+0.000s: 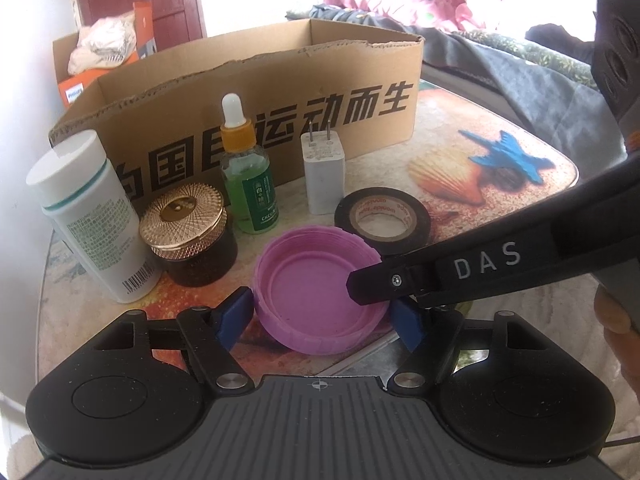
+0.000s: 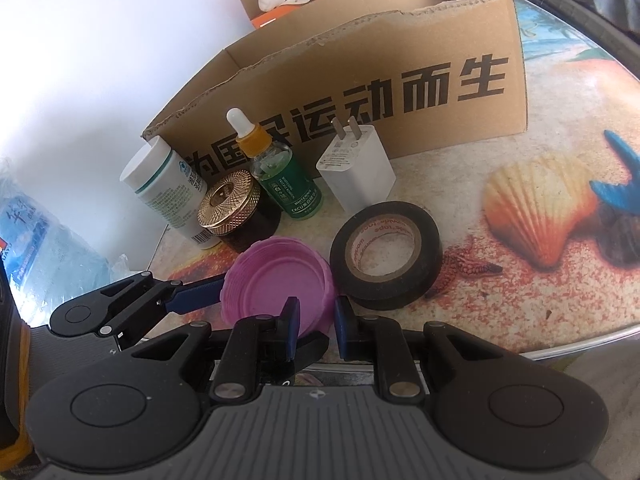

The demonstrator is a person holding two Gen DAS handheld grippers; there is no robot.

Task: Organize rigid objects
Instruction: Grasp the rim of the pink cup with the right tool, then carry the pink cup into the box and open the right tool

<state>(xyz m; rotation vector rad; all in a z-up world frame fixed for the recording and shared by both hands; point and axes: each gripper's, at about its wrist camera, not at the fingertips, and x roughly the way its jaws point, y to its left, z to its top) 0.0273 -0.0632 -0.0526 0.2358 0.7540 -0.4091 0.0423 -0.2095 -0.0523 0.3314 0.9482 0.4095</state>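
A purple plastic lid point(image 1: 320, 288) lies open side up at the table's near edge. My left gripper point(image 1: 320, 320) is open with its blue pads on either side of the lid. My right gripper point(image 2: 316, 324) straddles the lid's right rim point(image 2: 280, 284), one finger inside and one outside, jaws a little apart; it shows in the left wrist view point(image 1: 372, 284). Behind stand a black tape roll point(image 1: 382, 222), a white charger plug point(image 1: 324, 172), a green dropper bottle point(image 1: 248, 176), a gold-lidded jar point(image 1: 188, 232) and a white bottle point(image 1: 92, 216).
An open cardboard box point(image 1: 260, 92) with black characters stands behind the objects. The table point(image 1: 500, 200) has a seashell print. A second box with cloth sits at the back left point(image 1: 100, 56). Bedding lies at the right point(image 1: 500, 52). A water bottle pack point(image 2: 40, 248) is at the left.
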